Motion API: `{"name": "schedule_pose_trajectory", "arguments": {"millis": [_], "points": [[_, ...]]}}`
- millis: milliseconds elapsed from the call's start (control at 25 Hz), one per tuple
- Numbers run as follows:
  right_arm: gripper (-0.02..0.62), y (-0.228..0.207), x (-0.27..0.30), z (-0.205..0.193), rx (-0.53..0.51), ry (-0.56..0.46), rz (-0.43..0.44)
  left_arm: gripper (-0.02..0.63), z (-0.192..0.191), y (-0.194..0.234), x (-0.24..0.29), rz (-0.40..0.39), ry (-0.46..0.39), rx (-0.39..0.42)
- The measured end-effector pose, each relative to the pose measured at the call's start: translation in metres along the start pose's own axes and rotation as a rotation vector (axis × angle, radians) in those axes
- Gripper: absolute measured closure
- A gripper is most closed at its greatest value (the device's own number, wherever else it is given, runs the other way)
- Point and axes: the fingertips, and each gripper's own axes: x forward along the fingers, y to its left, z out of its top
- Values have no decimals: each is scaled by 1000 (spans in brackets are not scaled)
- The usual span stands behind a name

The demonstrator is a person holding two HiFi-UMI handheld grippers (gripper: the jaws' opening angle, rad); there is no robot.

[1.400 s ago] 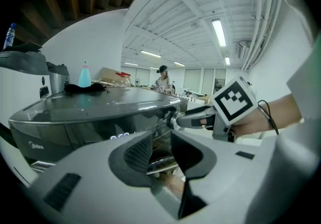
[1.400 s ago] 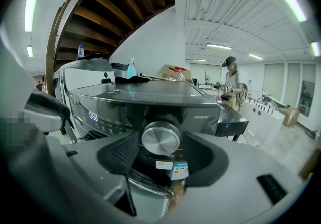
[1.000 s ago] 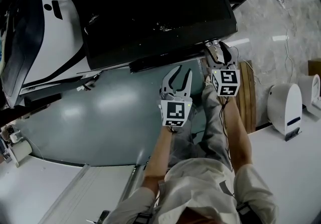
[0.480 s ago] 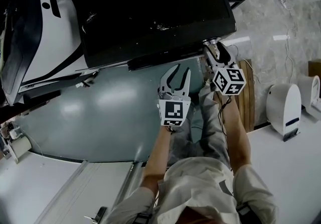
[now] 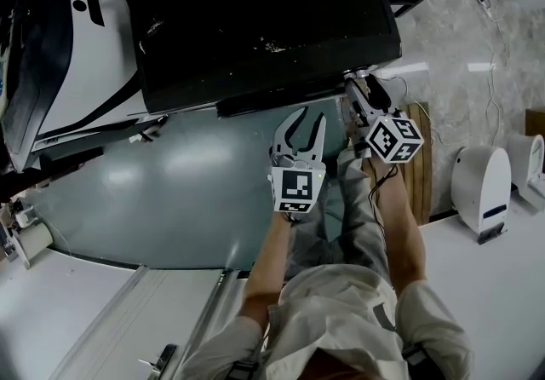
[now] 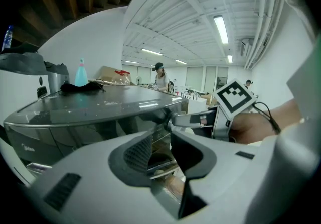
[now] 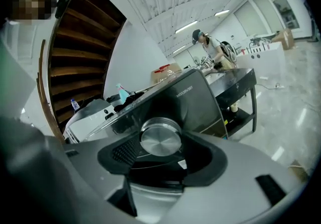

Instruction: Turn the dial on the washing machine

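- Main change from a second ago: the right tongs (image 5: 363,87) have rolled clockwise as the head view shows it. Their cube (image 5: 394,139) sat square back then, was tipped half a second ago, and now sits even more cornerwise.
- The tips haven't wandered though. They're on the same spot at the front right corner of the washer (image 5: 255,20).
- The left tongs (image 5: 308,121) have hardly budged, just a hair of drift. Their cube (image 5: 297,191) faces up the same way as before.
- Right tongs: clamped on the dial (image 7: 160,137), a round brushed-metal knob on the washer's dark sloped front panel. In the right gripper view it sits dead centre between the two dark pads, which hug its rim.
- Left tongs: jaws apart in a middling V, nothing between them, touching nothing. They hang in front of the washer, just left of the right tongs, pointing at its front edge.
- In the left gripper view, the right cube and the hand (image 6: 251,128) holding those tongs show off to the right, past the gap.
- Up on the washer's lid a blue bottle (image 6: 81,73) stands upright with a black cloth (image 6: 80,86) bunched at its foot, well away from both tongs.
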Motion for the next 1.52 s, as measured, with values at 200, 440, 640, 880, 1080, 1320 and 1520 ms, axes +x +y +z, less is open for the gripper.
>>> {"name": "schedule_pose_trajectory", "arguments": {"millis": [200, 440, 640, 880, 1080, 1320, 1520], "points": [[335, -2, 0, 0, 126, -27, 42, 485, 1, -3, 3, 0, 1, 4], [335, -4, 0, 0, 249, -49, 79, 485, -1, -6, 3, -5, 7, 6], [334, -6, 0, -1, 329, -70, 101, 485, -3, -9, 3, -14, 9, 9], [334, -6, 0, -1, 423, -91, 121, 485, -3, -10, 3, -21, 12, 12], [334, -7, 0, -1, 489, -110, 143, 485, -4, -11, 2, -28, 16, 18], [334, -8, 0, -1, 596, -138, 170, 485, -6, -13, 3, -35, 23, 27], [334, -9, 0, -1, 678, -155, 191, 485, -5, -15, 3, -36, 24, 31]]}}
